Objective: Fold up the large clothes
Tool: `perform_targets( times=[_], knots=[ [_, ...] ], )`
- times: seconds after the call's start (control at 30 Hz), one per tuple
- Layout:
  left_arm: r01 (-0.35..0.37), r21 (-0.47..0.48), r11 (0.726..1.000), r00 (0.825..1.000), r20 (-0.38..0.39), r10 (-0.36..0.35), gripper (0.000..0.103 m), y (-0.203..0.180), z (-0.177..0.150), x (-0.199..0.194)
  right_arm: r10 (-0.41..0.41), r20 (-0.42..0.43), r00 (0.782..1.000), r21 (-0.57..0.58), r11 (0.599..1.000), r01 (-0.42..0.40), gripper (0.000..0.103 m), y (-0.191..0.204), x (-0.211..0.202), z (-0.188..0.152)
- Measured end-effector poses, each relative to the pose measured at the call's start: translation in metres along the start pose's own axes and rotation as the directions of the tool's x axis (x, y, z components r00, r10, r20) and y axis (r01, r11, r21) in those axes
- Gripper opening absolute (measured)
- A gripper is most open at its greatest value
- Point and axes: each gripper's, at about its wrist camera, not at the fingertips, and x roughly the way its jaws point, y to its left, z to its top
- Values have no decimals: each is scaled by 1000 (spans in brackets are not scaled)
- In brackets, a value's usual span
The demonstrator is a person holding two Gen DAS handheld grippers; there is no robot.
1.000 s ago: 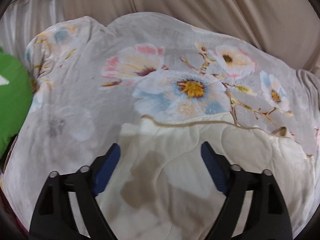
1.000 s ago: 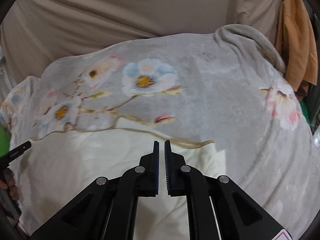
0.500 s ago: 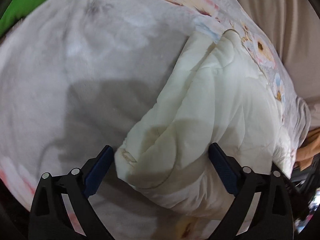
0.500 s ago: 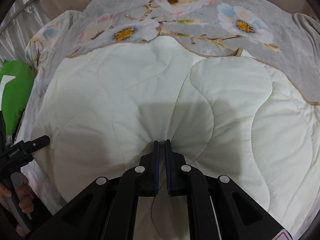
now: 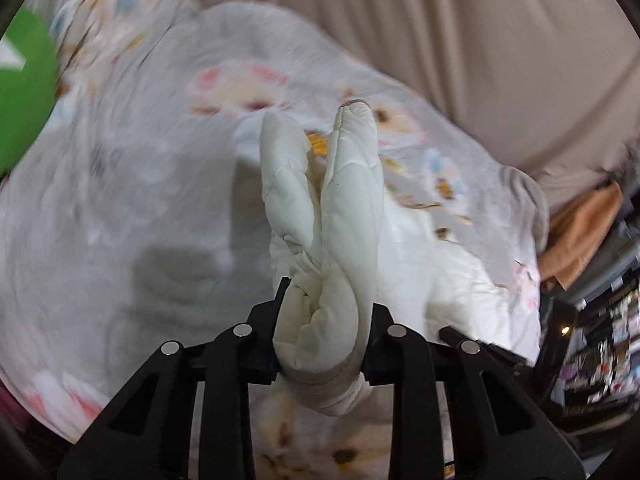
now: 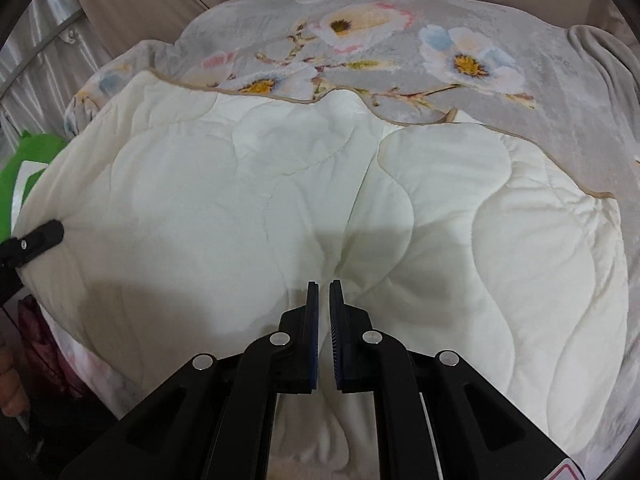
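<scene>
A cream quilt [image 6: 280,200] lies spread over a grey floral blanket [image 6: 560,80]. In the left wrist view a bunched corner of the cream quilt [image 5: 352,184] stands up in two thick folds. My left gripper [image 5: 324,304] is closing its jaws on that bunch and the pads squeeze it. My right gripper [image 6: 324,286] is shut on the quilt's near edge, and the cloth puckers toward its tips. The left gripper's finger [image 6: 40,236] shows at the quilt's left edge in the right wrist view.
A green object [image 5: 24,92] lies past the blanket's left side. Beige fabric [image 5: 440,32] hangs behind the bed. An orange cloth [image 5: 580,232] and cluttered shelves [image 5: 600,340] are at the right. A person's hand [image 6: 10,384] shows at the lower left.
The left gripper went from wide open over the quilt to clamped on a bunched corner, lifting it. The right gripper stayed shut and pulled back toward the quilt's near edge.
</scene>
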Motion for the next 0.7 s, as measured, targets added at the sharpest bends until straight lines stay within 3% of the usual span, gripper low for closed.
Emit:
perform_targets(
  times=[0.1,0.23,0.33,0.43,0.53,0.7],
  knots=[
    [59,98,993,998,15,-60,26,-43,4,-15,55,-29,998,9,998,-55,8,-3,-10,-25],
    [131,224,966,991,-19,-130,25,-98,-4,-17,83,-92,992,25,996,-81,9,-3,20,-51],
    [181,319,930,983,-81,-163,25,-139,-21,-2,137,-80,987,78,988,-131,8,-14,31,-61],
    [220,388,895,975,-129,-184,25,-174,-40,15,200,-31,979,151,970,-193,7,-33,13,-71],
    [245,443,862,966,-183,-181,25,-209,-59,41,187,31,982,204,960,-189,7,-58,-16,-87],
    [266,519,812,950,-284,-129,25,-253,-97,95,53,97,994,299,951,-80,8,-111,-63,-118]
  ],
)
